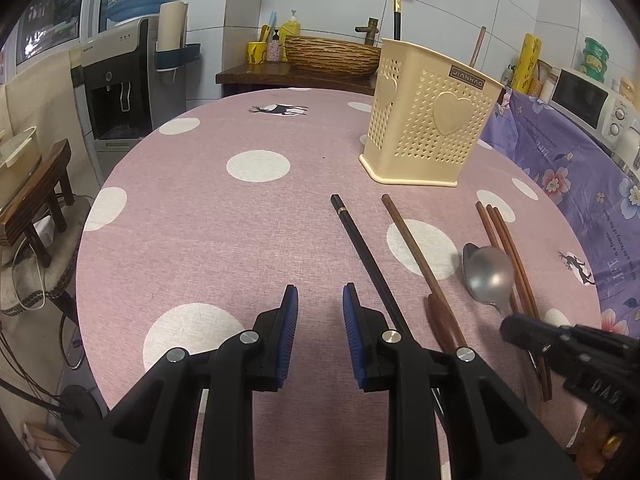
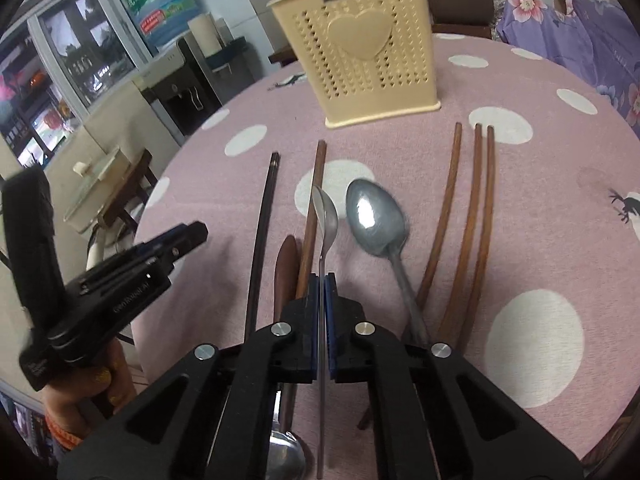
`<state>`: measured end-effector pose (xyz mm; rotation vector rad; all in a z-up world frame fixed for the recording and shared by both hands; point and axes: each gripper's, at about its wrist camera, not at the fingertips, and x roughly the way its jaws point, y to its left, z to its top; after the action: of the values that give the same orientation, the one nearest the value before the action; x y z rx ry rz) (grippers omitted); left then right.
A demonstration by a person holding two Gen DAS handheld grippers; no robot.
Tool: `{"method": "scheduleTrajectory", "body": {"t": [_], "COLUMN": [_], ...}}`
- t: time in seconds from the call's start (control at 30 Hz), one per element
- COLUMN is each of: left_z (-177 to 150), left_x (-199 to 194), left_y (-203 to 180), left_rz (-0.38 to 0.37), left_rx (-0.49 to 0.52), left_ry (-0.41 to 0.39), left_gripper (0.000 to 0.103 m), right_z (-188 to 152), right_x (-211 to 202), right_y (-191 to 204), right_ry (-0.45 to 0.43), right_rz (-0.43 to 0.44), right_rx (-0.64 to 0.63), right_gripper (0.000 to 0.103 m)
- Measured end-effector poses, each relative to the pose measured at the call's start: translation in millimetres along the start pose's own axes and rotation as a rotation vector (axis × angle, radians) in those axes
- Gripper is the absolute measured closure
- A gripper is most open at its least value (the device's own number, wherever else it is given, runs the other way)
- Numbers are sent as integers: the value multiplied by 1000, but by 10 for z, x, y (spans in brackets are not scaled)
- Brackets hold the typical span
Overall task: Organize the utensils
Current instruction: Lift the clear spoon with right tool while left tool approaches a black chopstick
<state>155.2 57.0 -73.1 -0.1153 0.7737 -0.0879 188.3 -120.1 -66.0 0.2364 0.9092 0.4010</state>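
A: Why is the right gripper point(image 2: 322, 280) pinched so tight?

B: Its jaws are closed on the thin handle of a small metal spoon point(image 2: 326, 216); the bowl sticks out ahead of the blue pads point(image 2: 313, 308), turned on edge. I judge a grip on the handle leaves the bowl end free to go into the cream utensil holder point(image 2: 360, 60), which stands upright straight ahead at the far side of the table point(image 2: 500, 220).

A: And the left gripper point(image 1: 320, 304)?

B: Narrowly parted, nothing between its pads, hanging over bare pink cloth. It looks parked clear of the work.

A: What is left lying?

B: Just right of the held spoon, a larger spoon point(image 2: 374, 216) lies bowl up. Further right are 3 brown chopsticks point(image 2: 476, 208). To the left lie 1 brown chopstick point(image 2: 314, 200), touching or just behind the held spoon, 1 black chopstick point(image 2: 264, 216) and a wooden handle point(image 2: 286, 264). All point roughly toward the holder, which I think makes each an easy pick
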Motion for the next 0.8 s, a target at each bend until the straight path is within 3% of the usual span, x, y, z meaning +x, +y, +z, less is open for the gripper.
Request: {"method": "scheduleTrajectory", "body": {"t": [0.1, 0.3, 0.6, 0.77, 0.8], "left_z": [1, 29, 48, 44, 47], "left_x": [8, 30, 118, 131, 136], "left_y": [-32, -64, -172, -147, -143], "left_rz": [-4, -12, -27, -21, -20], "left_rx": [5, 15, 32, 25, 22], "left_ry": [4, 9, 33, 39, 41], "left_gripper": [79, 79, 79, 79, 79], "right_z": [95, 264, 202, 167, 164], "right_x": [-198, -497, -234, -162, -165], "right_y": [-205, -890, -1282, -1332, -1347], "right_ry": [-49, -148, -106, -98, -95], "right_rz": [58, -83, -67, -140, -144], "right_rx": [55, 141, 185, 168, 170], "right_gripper": [99, 99, 99, 97, 92]}}
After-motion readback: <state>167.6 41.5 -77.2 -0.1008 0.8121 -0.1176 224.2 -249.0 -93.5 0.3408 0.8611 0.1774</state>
